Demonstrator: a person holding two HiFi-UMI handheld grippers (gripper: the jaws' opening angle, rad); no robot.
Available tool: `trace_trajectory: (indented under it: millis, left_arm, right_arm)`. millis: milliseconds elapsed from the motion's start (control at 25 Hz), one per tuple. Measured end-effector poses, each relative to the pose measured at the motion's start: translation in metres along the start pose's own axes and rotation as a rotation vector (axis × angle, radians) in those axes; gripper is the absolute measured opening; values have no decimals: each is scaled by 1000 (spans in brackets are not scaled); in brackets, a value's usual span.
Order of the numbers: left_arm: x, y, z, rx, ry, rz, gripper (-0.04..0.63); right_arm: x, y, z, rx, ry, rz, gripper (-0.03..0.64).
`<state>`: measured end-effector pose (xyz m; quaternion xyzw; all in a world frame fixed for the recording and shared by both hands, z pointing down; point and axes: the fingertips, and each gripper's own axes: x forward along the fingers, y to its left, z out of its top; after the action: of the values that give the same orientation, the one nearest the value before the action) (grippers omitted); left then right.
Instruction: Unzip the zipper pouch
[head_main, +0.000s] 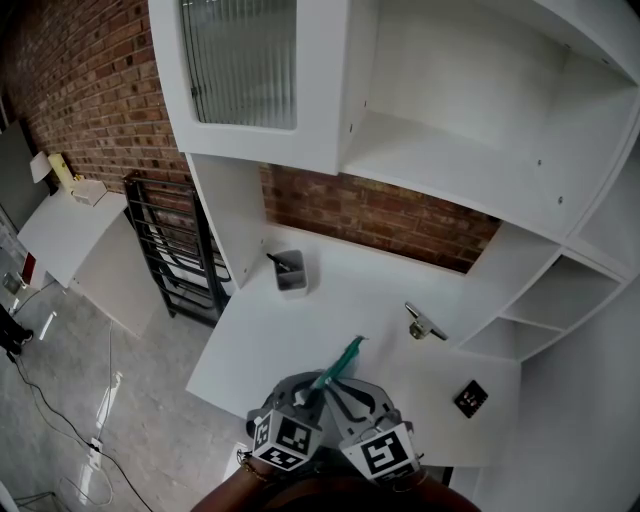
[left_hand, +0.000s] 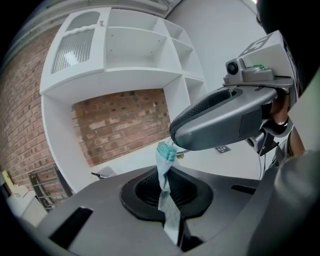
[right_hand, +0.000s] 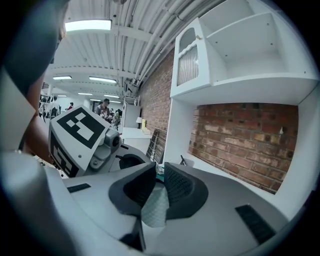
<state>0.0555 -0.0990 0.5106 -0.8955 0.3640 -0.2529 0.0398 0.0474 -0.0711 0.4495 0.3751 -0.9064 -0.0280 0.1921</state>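
Note:
A teal and pale mesh zipper pouch (head_main: 341, 361) hangs above the front of the white desk (head_main: 260, 340), held between both grippers. In the left gripper view my left gripper (left_hand: 168, 176) is shut on the pouch (left_hand: 164, 192), whose teal end sticks up past the jaw tips. The right gripper's grey body (left_hand: 225, 117) lies across just beyond it. In the right gripper view my right gripper (right_hand: 158, 179) has the pouch's pale mesh (right_hand: 156, 209) pinched low between its dark pads. The left gripper's marker cube (right_hand: 80, 131) sits close at its left. From the head view, both grippers (head_main: 328, 388) meet at the pouch's near end.
A small grey cup with a pen (head_main: 290, 272) stands at the desk's back. A metal clip-like object (head_main: 425, 324) and a black square item (head_main: 470, 398) lie to the right. White shelving (head_main: 450, 130) overhangs the desk. A black rack (head_main: 175, 255) stands at the left.

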Motion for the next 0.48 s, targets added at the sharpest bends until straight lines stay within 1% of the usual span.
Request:
trace_trajectory:
  millis: [200,360,480]
  left_arm:
    - [1,-1,-2,14,1,-18,9]
    - [0,-2,-2,11,-14,-32,9]
    - [0,-6,0,36,-30,-45,8]
  right_arm:
    - [2,-3,1,6,0,-3,8]
    - [3,-6,0,24,-4,0,8]
    - [2,-10,0,33,-13,-1,6]
